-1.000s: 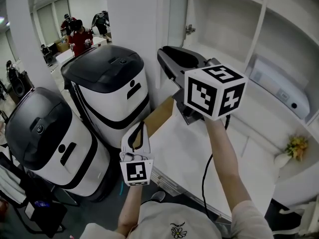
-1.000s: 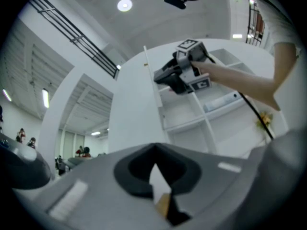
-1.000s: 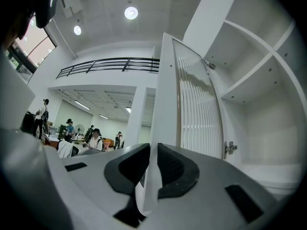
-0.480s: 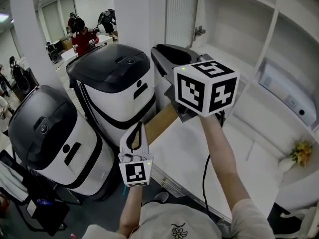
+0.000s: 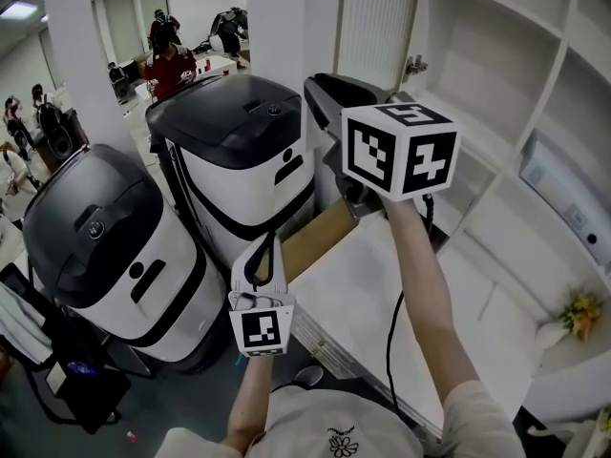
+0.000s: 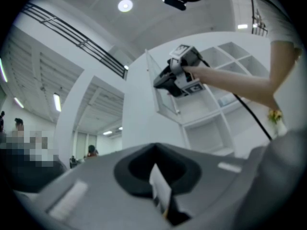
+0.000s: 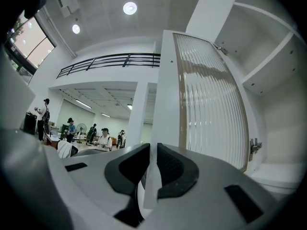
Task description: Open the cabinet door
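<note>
The cabinet door (image 5: 375, 19), ribbed glass in a white frame, stands swung out from the white shelving, with its hinge (image 5: 414, 66) at the right. My right gripper (image 5: 325, 89) is raised to it, level, and shut on the door's free edge. In the right gripper view the white edge of the door (image 7: 211, 104) runs straight between the black pads (image 7: 170, 169) of the right gripper (image 7: 153, 150). My left gripper (image 5: 270, 243) hangs lower by the counter's edge, fingertips together and holding nothing. From the left gripper view the right gripper (image 6: 166, 82) shows clamped on the door (image 6: 165, 107).
Two black-topped white machines (image 5: 239, 160) (image 5: 105, 246) stand close on the left, with a cardboard box (image 5: 320, 237) between them and the white counter (image 5: 382, 294). Open shelves hold a white device (image 5: 573, 198) and flowers (image 5: 582, 308). People stand far behind.
My right gripper has drawn the door's edge further out from the shelves, so the door stands wider. The left gripper keeps its place in the picture.
</note>
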The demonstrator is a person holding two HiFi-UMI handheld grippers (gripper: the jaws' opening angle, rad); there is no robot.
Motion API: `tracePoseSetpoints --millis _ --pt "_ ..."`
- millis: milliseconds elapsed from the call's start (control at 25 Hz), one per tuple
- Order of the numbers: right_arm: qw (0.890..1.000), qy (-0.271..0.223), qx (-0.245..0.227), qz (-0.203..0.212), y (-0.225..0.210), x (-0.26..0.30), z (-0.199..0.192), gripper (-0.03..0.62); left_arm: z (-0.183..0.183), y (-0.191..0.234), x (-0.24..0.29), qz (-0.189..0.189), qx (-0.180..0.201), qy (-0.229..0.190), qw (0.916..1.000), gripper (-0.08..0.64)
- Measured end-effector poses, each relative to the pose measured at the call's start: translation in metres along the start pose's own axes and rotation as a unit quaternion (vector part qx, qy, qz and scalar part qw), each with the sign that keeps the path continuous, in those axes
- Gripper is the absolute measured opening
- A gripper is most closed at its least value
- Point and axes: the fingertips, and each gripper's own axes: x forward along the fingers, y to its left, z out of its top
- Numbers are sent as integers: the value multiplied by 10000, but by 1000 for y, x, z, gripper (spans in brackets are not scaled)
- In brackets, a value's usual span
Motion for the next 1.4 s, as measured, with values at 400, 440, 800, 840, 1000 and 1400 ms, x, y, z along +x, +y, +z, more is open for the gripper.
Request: tracePoseSetpoints --millis 400,440,800,840,1000,1400 --pt "9997 -51 -222 -66 2 5 -1 52 -1 22 -6 105 24 0 9999 8" --pt "9995 -23 -327 -45 2 3 -1 52 -2 20 -6 59 47 25 10000 8" --pt "9938 -291 -974 -452 -9 -47 30 42 17 -10 18 -529 -126 -306 9981 8" --pt "9918 -333 -1071 -612 -14 -60 35 41 23 -20 22 -646 -208 -384 9970 8" --pt "9791 -518 -1320 -1457 -44 -136 54 29 41 -76 38 -1437 -422 -407 9879 8" --pt "8989 -671 -1855 -3912 -92 -347 49 0 117 -237 43 -3394 -830 -1092 9306 8"
